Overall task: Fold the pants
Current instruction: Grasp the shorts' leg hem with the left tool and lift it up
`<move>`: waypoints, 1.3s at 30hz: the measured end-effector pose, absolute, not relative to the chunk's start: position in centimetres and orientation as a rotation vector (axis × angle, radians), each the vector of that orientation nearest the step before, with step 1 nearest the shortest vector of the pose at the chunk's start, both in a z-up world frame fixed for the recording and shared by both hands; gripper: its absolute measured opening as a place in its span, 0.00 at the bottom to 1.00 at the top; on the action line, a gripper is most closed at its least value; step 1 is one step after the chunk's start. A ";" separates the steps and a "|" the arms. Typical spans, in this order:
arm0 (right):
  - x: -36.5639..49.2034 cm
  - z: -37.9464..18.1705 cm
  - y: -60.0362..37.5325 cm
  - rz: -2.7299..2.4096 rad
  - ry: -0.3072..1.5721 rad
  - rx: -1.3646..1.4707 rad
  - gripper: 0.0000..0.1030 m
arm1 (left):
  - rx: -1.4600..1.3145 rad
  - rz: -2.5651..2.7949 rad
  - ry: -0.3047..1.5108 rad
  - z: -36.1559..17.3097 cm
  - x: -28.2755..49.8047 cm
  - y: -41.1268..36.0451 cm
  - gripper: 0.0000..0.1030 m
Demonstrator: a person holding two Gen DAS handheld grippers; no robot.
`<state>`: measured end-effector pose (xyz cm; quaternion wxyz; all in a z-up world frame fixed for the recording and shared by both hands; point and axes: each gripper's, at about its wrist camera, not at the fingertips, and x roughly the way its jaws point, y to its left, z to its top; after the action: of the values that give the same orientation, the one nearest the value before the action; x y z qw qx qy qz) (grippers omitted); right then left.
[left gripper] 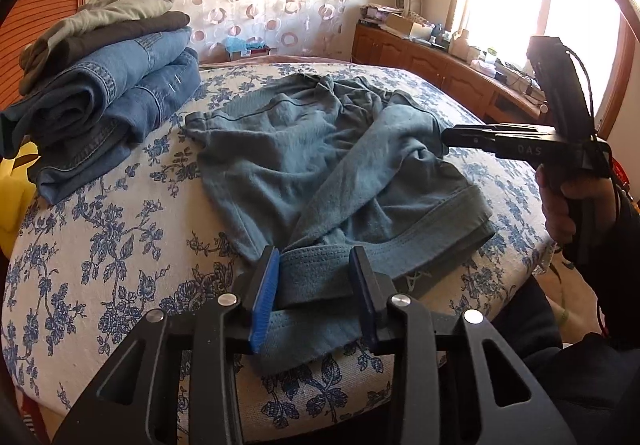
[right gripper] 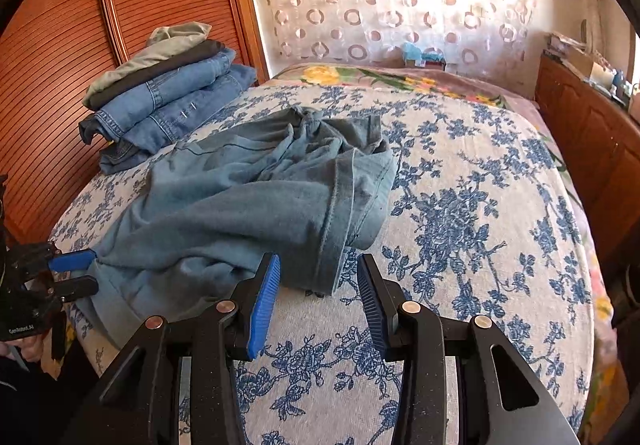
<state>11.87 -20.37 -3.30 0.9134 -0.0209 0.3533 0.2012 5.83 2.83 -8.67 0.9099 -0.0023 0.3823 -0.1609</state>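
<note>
My left gripper (left gripper: 316,287) pinches the pants (left gripper: 320,165) hem at the near edge; my right gripper (right gripper: 318,297) hangs part-open, empty, over the bed (right gripper: 480,205).

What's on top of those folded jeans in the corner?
On the folded jeans lie a dark folded garment and, topmost, a grey-green one. What lies beneath the jeans, apart from the floral bedcover, is hidden.

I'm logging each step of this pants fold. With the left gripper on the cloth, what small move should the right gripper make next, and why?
Probably ease the right gripper forward onto the hem just ahead of it and close. Its jaws stand open over the floral bedcover with nothing between them, while the left gripper already has the blue-grey pants hem between its pads. The pants lie crumpled, so both ends need holding before spreading them.
</note>
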 end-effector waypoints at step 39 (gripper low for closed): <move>9.2 -0.2 -22.5 0.385 0.603 -0.051 0.02 | -0.034 -0.323 0.801 -9.3 6.0 3.2 0.34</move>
<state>9.15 -22.55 -0.19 0.9363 -0.0252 0.2952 0.1886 5.99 3.18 -9.31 0.9081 -0.0166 0.3879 -0.1567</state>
